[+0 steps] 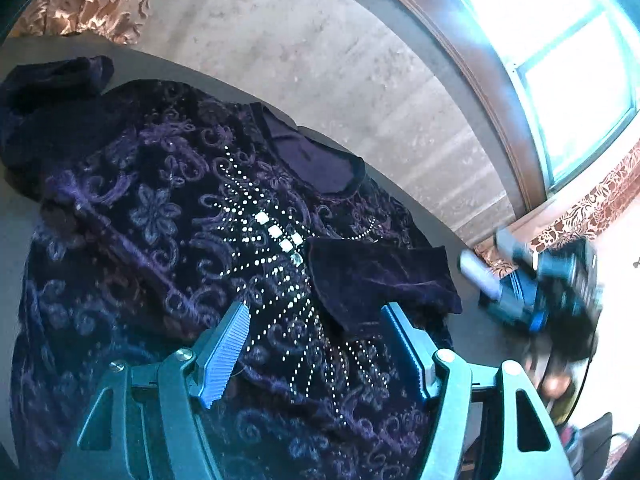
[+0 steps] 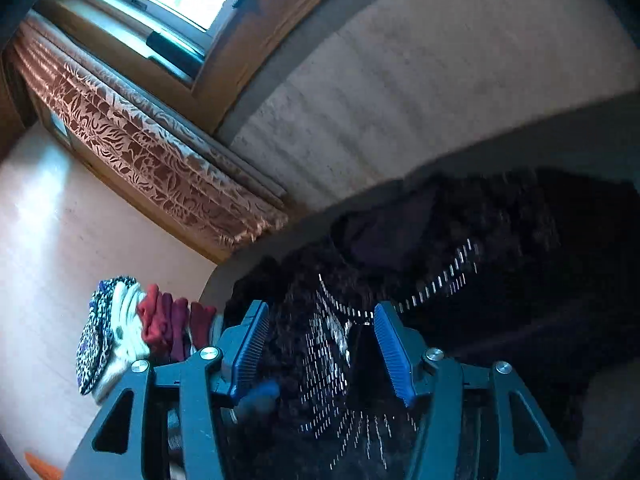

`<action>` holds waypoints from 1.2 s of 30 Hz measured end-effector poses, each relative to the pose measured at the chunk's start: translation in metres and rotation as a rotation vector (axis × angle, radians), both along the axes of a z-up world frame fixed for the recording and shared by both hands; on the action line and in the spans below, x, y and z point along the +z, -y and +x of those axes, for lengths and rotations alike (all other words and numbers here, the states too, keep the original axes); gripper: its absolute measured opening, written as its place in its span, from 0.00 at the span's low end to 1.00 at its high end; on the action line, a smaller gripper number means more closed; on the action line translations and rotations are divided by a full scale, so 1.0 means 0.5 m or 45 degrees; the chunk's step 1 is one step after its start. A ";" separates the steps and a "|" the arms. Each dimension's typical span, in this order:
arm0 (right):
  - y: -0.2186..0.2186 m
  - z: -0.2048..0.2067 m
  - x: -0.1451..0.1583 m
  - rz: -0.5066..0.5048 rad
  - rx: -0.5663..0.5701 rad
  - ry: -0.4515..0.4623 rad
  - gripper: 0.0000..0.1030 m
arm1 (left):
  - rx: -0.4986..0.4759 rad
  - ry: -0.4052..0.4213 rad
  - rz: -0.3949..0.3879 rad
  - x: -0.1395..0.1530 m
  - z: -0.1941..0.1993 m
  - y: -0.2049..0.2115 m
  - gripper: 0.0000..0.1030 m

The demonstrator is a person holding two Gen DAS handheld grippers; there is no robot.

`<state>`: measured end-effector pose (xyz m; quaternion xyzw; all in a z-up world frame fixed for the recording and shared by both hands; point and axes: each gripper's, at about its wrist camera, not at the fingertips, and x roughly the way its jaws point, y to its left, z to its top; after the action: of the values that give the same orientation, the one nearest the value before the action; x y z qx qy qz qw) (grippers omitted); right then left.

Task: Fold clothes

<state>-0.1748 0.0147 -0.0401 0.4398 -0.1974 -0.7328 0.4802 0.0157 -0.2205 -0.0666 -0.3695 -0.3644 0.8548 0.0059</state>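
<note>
The purple velvet dress (image 1: 208, 240) lies flat on the counter (image 1: 24, 240). The left hand-held gripper (image 1: 316, 348) tilts down above it, wide open and empty. The right hand-held gripper (image 2: 320, 344), at 3 o'clock, is open and empty too.

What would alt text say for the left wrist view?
A dark purple velvet top with sparkling studs lies spread on a grey table, one short sleeve folded across its front. The open left claw hovers over it, holding nothing.
</note>
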 end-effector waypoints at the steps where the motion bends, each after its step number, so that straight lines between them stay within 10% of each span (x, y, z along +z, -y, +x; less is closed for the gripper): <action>1: -0.018 0.007 -0.015 -0.008 -0.013 0.015 0.56 | -0.004 0.006 0.002 -0.001 -0.009 0.002 0.67; 10: -0.124 0.106 -0.146 0.168 -0.069 0.012 0.58 | -0.033 0.078 -0.108 -0.011 -0.124 -0.013 0.67; 22: -0.146 0.129 -0.165 0.030 -0.103 -0.113 0.61 | -0.333 0.107 -0.687 -0.025 -0.227 -0.101 0.66; 26: -0.143 0.131 -0.161 0.024 -0.095 -0.129 0.63 | -0.331 0.137 -0.783 -0.030 -0.228 -0.119 0.22; 31: -0.141 0.135 -0.158 0.029 -0.093 -0.142 0.64 | -0.346 0.126 -0.605 -0.003 -0.239 -0.102 0.06; 36: -0.140 0.138 -0.154 0.032 -0.099 -0.143 0.64 | -0.285 -0.117 -0.457 0.155 -0.227 -0.064 0.05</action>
<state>-0.1057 0.0848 -0.1172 0.3961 -0.1778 -0.7769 0.4559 -0.0976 -0.1883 0.0108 -0.3634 -0.1622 0.9160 0.0514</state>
